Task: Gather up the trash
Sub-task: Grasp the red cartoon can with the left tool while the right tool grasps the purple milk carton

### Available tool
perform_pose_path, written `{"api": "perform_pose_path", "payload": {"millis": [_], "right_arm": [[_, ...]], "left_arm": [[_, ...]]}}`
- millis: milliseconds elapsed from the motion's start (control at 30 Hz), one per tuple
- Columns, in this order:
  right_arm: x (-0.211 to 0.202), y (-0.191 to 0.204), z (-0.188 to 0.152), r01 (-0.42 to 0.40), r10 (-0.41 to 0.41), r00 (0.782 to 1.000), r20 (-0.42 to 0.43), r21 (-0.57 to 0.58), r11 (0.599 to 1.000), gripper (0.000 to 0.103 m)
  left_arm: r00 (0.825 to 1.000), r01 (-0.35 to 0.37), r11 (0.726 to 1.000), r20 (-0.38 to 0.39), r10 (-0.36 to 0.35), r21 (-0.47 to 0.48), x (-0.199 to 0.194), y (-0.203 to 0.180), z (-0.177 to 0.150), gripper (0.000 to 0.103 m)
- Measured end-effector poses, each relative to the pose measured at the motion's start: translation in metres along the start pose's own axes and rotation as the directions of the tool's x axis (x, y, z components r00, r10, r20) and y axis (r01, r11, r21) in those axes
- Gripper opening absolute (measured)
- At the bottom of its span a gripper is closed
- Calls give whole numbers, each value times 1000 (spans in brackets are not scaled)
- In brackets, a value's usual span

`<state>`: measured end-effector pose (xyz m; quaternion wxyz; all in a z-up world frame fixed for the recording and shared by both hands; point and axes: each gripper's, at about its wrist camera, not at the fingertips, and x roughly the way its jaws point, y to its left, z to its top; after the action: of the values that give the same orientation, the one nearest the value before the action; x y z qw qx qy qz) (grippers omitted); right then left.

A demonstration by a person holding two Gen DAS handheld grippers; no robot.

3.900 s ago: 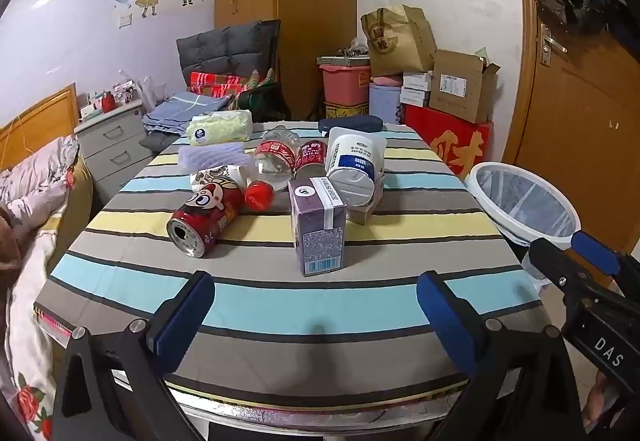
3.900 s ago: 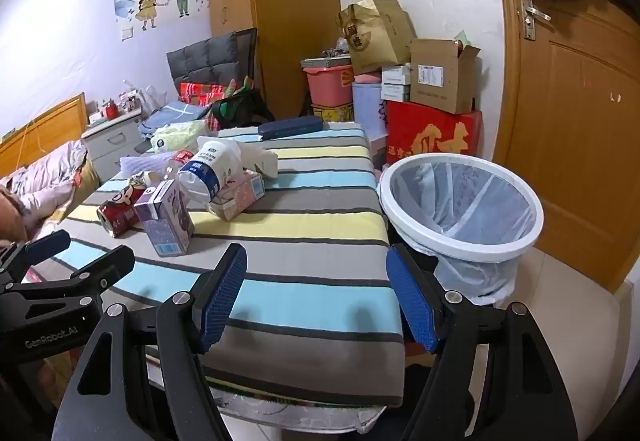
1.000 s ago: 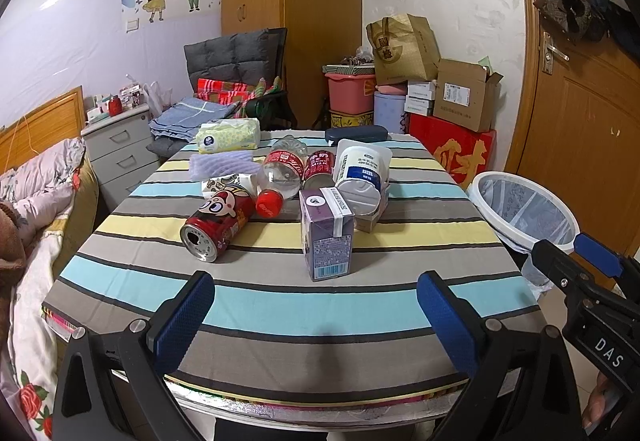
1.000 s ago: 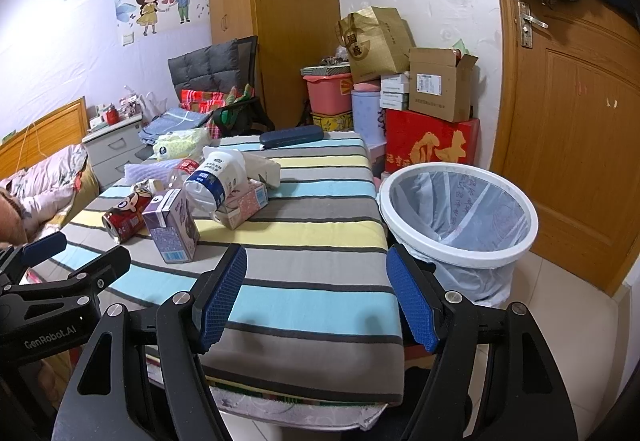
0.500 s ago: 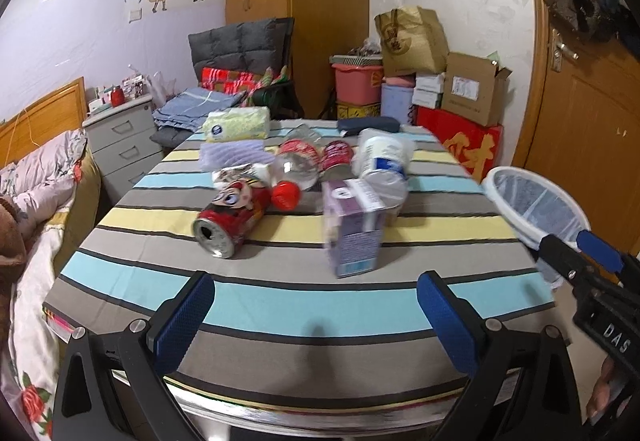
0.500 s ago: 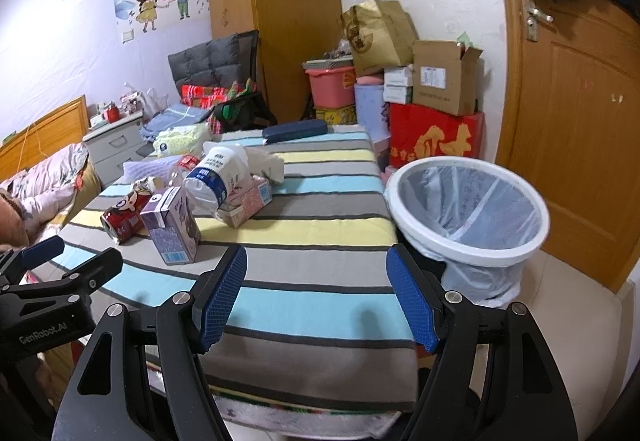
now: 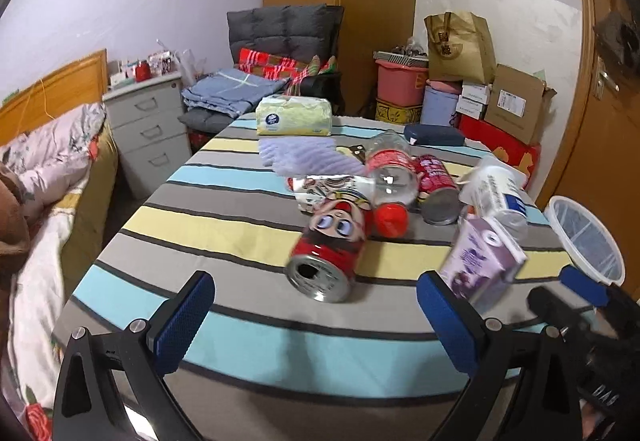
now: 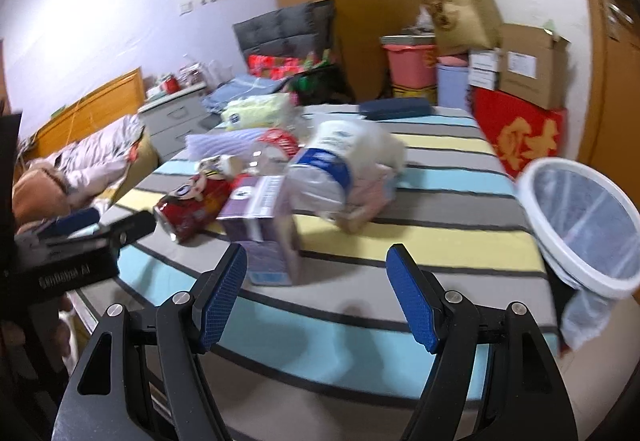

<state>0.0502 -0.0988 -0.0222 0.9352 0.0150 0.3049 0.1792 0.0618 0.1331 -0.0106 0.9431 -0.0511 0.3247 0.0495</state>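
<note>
A red cartoon can (image 7: 330,247) lies on its side on the striped table (image 7: 224,225), straight ahead of my open, empty left gripper (image 7: 316,321). A purple drink carton (image 7: 482,265) stands to its right, close to my right finger pad. Behind lie a clear bottle with a red cap (image 7: 390,185), a second red can (image 7: 438,187) and a white and blue bottle (image 7: 496,193). My right gripper (image 8: 316,297) is open and empty, with the purple carton (image 8: 262,225) just beyond its left finger. The white bin (image 8: 584,225) stands right of the table.
A yellow tissue pack (image 7: 294,115), a lilac cloth (image 7: 306,157) and a dark blue case (image 7: 434,135) lie at the table's far end. A bed (image 7: 44,177) is on the left. Boxes (image 7: 516,105) and a door (image 7: 604,89) are at the right.
Both grippers have moved forward over the table edge and swung left. The can and carton now sit much closer. Both stay open.
</note>
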Motion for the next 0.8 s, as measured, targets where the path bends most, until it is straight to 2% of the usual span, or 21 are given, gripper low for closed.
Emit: {"api": "perform_pose_path", "payload": {"millis": [233,467,733,800], "right_arm": [[19,9,4,-31,30,998,-60,-12,999,74],[32,15,10,-5,3,997,-78,-25,1000,73],[40,17,10,20,-24,995,-94,-40,999,56],[39,16,10,10,-14,995,-99,-41,999,47]], "left_arm": [[998,34,999,-56,-34,12,29,13,13,103],[992,85,996,-98,-82,26,57,13,25,103],[983,120,993,-145,-116,17,83,10,29,88],[979,137,990,-155,-133,16,87,8,30,84]]}}
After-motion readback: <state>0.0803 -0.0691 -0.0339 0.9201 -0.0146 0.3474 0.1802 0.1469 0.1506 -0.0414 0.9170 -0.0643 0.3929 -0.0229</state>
